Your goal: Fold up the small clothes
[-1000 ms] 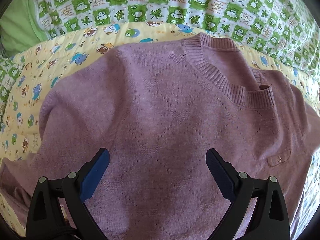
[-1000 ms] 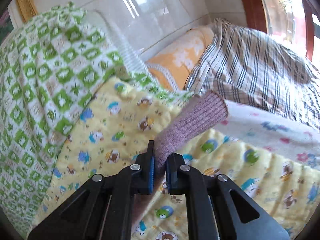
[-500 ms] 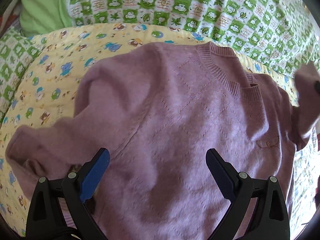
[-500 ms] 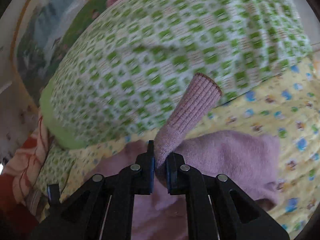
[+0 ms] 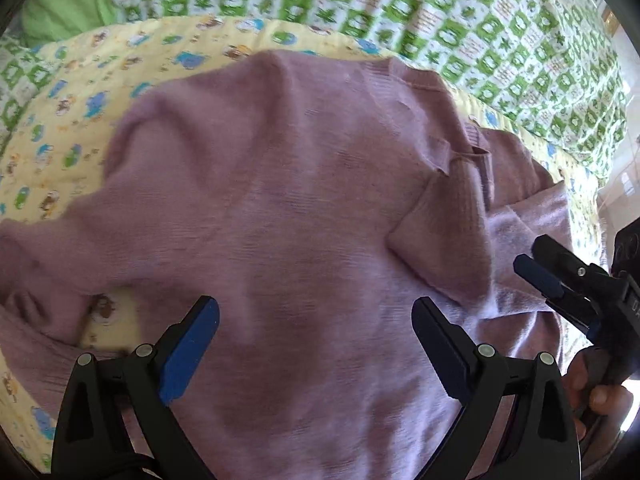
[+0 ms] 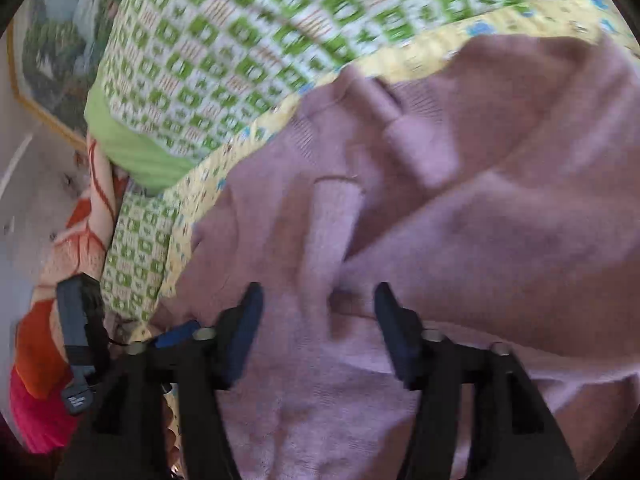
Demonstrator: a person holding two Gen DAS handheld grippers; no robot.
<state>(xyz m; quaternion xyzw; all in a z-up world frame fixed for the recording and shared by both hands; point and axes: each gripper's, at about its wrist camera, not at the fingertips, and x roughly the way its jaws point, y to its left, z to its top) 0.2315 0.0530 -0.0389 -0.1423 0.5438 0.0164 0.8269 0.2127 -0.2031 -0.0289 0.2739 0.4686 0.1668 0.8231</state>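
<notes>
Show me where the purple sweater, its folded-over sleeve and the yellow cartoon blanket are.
purple sweater (image 5: 280, 200), left wrist view, middle of its chest.
folded-over sleeve (image 5: 444, 240), left wrist view, ribbed cuff lying on the chest.
yellow cartoon blanket (image 5: 68, 112), left wrist view, bare patch beside the shoulder.

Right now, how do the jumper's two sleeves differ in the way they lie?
The right sleeve is folded inward and lies across the chest of the jumper; the left sleeve still stretches outward onto the yellow cartoon-print blanket. The right sleeve's ribbed cuff sits near the collar; the left sleeve's cuff isn't clearly visible. Both are the same mauve knit.
</notes>
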